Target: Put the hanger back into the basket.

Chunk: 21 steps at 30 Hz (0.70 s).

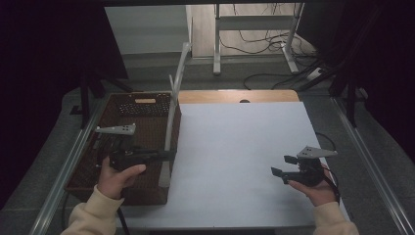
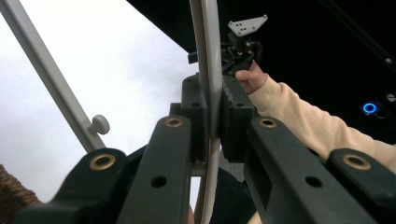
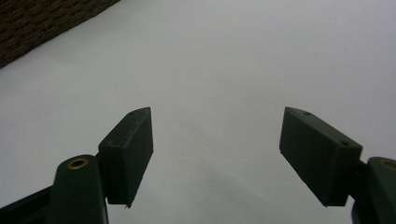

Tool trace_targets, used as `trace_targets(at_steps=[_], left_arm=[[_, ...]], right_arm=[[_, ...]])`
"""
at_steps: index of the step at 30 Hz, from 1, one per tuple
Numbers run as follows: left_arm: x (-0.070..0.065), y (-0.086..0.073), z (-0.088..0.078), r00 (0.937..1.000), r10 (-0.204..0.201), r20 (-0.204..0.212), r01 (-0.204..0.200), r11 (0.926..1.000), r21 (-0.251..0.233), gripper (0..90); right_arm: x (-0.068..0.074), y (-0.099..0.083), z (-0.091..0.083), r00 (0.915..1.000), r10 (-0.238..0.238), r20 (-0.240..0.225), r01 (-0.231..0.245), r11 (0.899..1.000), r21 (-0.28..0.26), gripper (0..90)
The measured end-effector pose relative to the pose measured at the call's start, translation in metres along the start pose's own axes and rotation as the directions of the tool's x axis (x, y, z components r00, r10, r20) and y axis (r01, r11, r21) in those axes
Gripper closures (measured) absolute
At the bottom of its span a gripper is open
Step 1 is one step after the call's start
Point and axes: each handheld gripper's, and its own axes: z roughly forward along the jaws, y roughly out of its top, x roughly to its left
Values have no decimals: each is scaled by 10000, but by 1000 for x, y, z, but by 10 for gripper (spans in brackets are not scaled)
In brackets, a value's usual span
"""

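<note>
the left gripper (image 1: 164, 154) is clamped on the thin grey hanger (image 1: 172, 117), its pads pinching one arm of the frame from both sides. the hanger stands nearly upright over the right wall of the brown wicker basket (image 1: 88, 164), its upper part rising past the far edge of the white table (image 1: 235, 147). the right gripper (image 1: 279, 165) hovers above the table near its right edge, jaws spread wide with nothing between them.

risks, as judged from this position:
- the grip sits on a narrow, smooth rod; the hanger may pivot or slip between the pads if the hand tilts.
- the lower end lies close to the basket wall and may snag on the weave when lifted.
- the long upper part may swing wide.

count:
- hangers: one.
- baskets: one.
- tables: one.
- grippers: two, one loaded, one free.
- a small grey peg (image 2: 100, 124) on the frame: one.
</note>
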Motion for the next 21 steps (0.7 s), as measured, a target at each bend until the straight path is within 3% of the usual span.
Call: trace_targets(at_steps=[8, 14, 21], left_arm=[[9, 3, -19, 9998, 167, 129, -172, 9993, 345, 820], [19, 2, -39, 9996, 23, -278, -8, 9987, 513, 819], [31, 0, -56, 9997, -8, -249, 29, 9964, 844, 819]], right_arm=[[0, 0, 0, 10000, 9, 41, -9, 10000, 76, 257], [0, 0, 2, 10000, -24, 60, 24, 9999, 128, 257], [0, 0, 3, 10000, -29, 77, 28, 9998, 181, 257]])
